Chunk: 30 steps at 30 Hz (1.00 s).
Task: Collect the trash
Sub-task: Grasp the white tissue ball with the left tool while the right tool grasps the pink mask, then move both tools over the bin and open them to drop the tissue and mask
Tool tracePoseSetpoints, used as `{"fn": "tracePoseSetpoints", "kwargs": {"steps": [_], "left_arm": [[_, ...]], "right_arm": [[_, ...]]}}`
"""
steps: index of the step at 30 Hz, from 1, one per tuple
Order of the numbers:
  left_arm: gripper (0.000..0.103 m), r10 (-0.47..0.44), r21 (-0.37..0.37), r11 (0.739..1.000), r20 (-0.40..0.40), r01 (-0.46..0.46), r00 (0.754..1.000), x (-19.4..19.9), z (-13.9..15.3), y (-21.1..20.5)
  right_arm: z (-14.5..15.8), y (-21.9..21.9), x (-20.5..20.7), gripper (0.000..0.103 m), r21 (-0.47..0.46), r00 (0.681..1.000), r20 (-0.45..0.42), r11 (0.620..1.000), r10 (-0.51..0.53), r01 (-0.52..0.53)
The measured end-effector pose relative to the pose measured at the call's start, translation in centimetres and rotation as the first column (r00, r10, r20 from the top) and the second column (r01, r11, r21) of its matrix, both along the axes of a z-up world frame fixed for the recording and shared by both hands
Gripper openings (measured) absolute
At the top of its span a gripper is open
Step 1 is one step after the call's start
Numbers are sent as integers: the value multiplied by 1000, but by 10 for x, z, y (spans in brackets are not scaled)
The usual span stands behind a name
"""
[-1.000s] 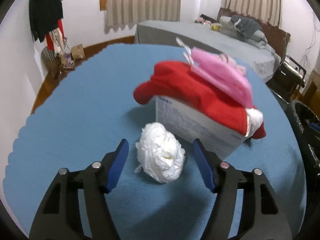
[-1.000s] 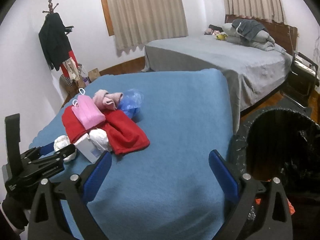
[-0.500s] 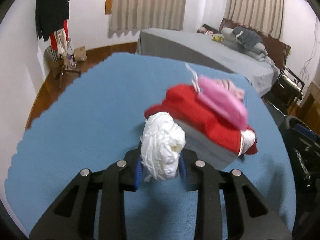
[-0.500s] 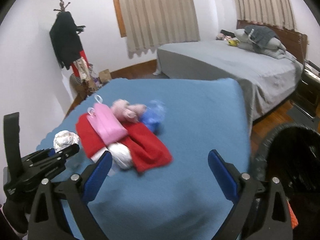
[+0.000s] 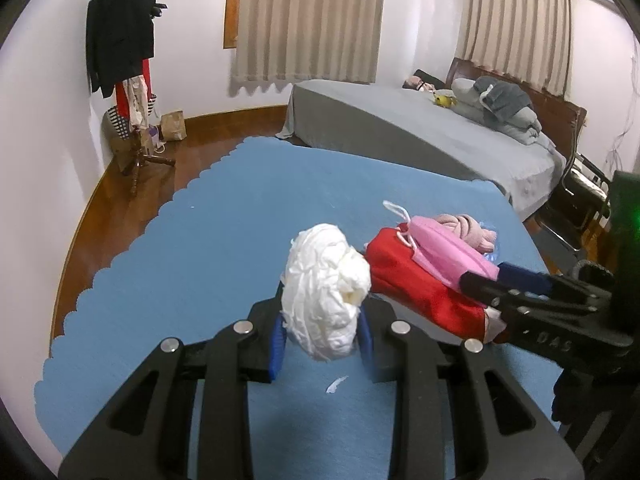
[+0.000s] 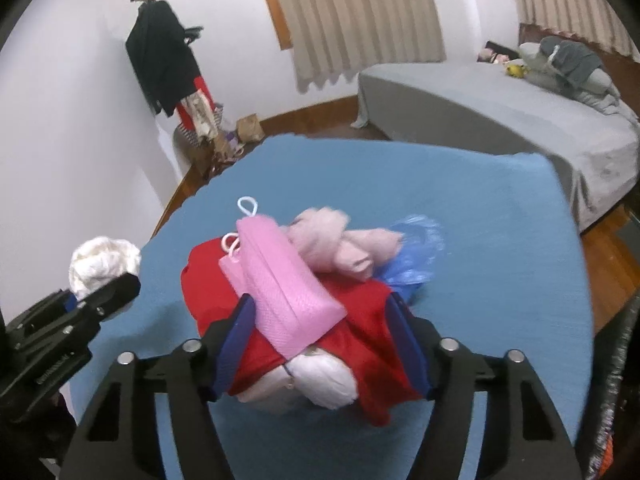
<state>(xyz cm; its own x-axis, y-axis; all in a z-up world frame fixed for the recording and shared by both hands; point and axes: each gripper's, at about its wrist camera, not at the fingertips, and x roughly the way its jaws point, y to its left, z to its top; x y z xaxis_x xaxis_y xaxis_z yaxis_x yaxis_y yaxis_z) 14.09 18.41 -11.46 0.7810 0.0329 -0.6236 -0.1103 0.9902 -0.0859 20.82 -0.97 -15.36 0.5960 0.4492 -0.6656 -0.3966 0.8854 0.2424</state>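
My left gripper (image 5: pixel 322 340) is shut on a crumpled white paper ball (image 5: pixel 326 292) and holds it above the blue table cloth (image 5: pixel 168 280); the ball also shows in the right wrist view (image 6: pixel 102 262). My right gripper (image 6: pixel 322 344) is open, its blue pads on either side of a pile: a red cloth (image 6: pixel 360 344) over a white box, a pink face mask (image 6: pixel 280 280) on top, and a second white paper ball (image 6: pixel 324 378) at the near end. The right gripper shows in the left wrist view (image 5: pixel 516 284) at the pile.
A pink rolled cloth (image 6: pixel 340 244) and a blue plastic bag (image 6: pixel 416 256) lie behind the pile. A small white scrap (image 5: pixel 336 384) lies on the cloth. A grey bed (image 5: pixel 420 136) stands behind, a coat rack (image 5: pixel 124 60) at the left, a black bin bag (image 6: pixel 616 380) at the right edge.
My left gripper closed on the white paper ball and lifted it off the cloth. My right gripper moved left and forward until its open fingers straddle the red pile.
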Motion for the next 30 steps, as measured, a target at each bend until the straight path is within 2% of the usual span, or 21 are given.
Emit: {"fn": "tracePoseSetpoints", "kwargs": {"steps": [1, 6, 18, 30], "left_arm": [[29, 1, -4, 1000, -1, -1, 1000, 0, -1, 2], [29, 9, -10, 1000, -4, -9, 1000, -3, -1, 4], [29, -19, -18, 1000, 45, 20, 999, -11, 18, -8], [29, -129, -22, 991, 75, 131, 989, -17, 34, -59]], "right_arm": [[-2, 3, 0, 44, 1, 1000, -11, 1000, 20, -20], [6, 4, -10, 31, 13, 998, 13, 998, 56, -56], [35, -24, -42, 29, 73, 997, 64, 996, 41, -46], [61, -85, -76, 29, 100, 992, 106, 993, -71, 61]]}}
